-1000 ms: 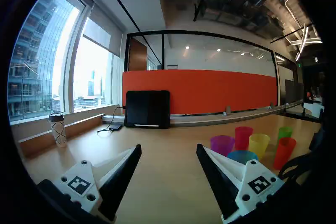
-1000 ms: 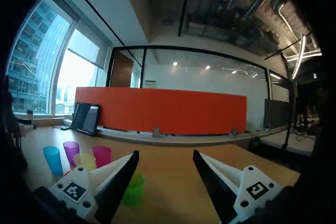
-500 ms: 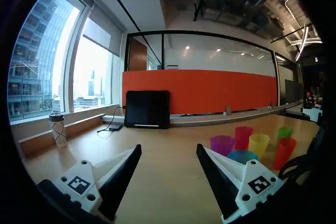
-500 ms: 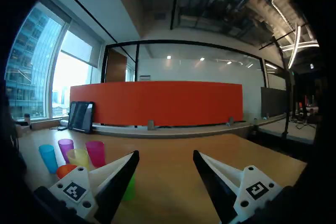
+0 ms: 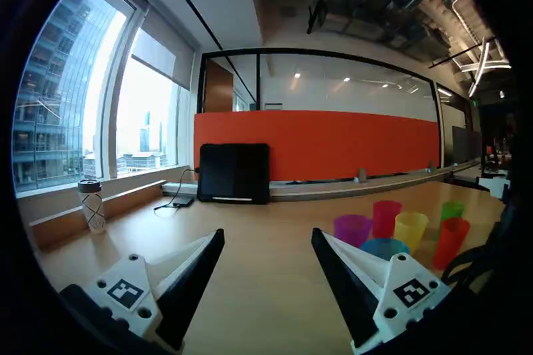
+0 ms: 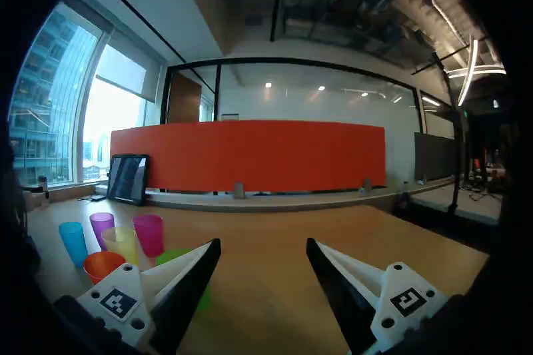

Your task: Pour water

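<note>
Fingers [image 5: 190, 275] spread wide and holding nothing, the left gripper [image 5: 266, 232] and right gripper [image 6: 262, 242] hover low over the wooden table [image 5: 266, 302], where six coloured plastic cups [image 5: 410, 227] stand clustered, right of the left gripper.

"What did the left gripper [image 5: 266, 232] hide in its own view?"

"Its finger [image 5: 360, 268] at four o'clock covered the lower part of the blue cup [image 5: 385, 246]. A dark shape [image 5: 480, 262] at three o'clock was cut off by the edge and could not be identified."

"And the right gripper [image 6: 262, 242]?"

"Its finger at eight o'clock hid most of the green cup [image 6: 172, 256] and the base of the orange cup [image 6: 103, 264]. Whether any cup held water could not be told."

"The bottle [image 5: 90, 205]?"

"It was too small to judge its contents."
</note>
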